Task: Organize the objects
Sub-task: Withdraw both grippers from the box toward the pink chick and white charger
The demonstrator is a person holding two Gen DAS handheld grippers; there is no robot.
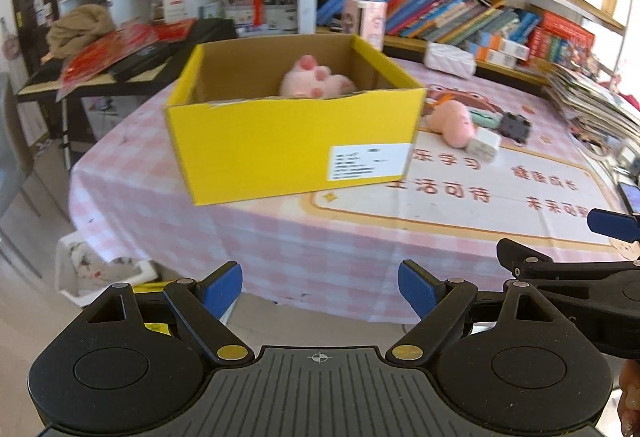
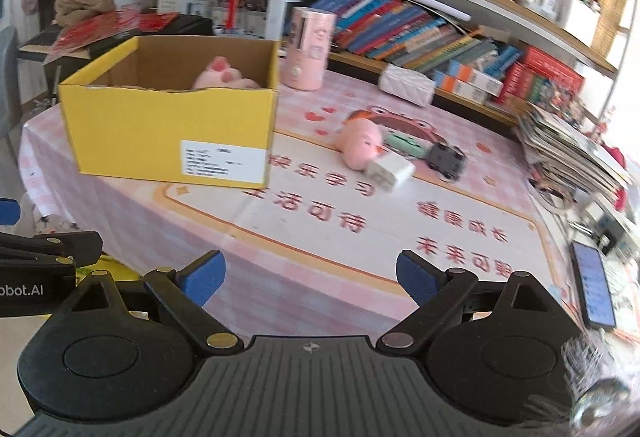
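I hold my left gripper [image 1: 320, 287] low off the near edge of the round table in its pink checked cloth [image 1: 280, 237], fingers spread wide with nothing between them, aimed at the open yellow cardboard box [image 1: 280, 141]. My right gripper [image 2: 310, 275] sits level beside it, just as wide and bare, pointing over the cloth to the right of the box. A pink plush toy [image 1: 314, 79] lies inside the box against its far right corner, paws up. To the right of the box, well apart from it, a peach oval soft toy [image 2: 360, 143] lies with its long axis running from the far side toward me, a white charger block [image 2: 390, 171] touching its near end, a small black toy car [image 2: 446, 159] just beyond that.
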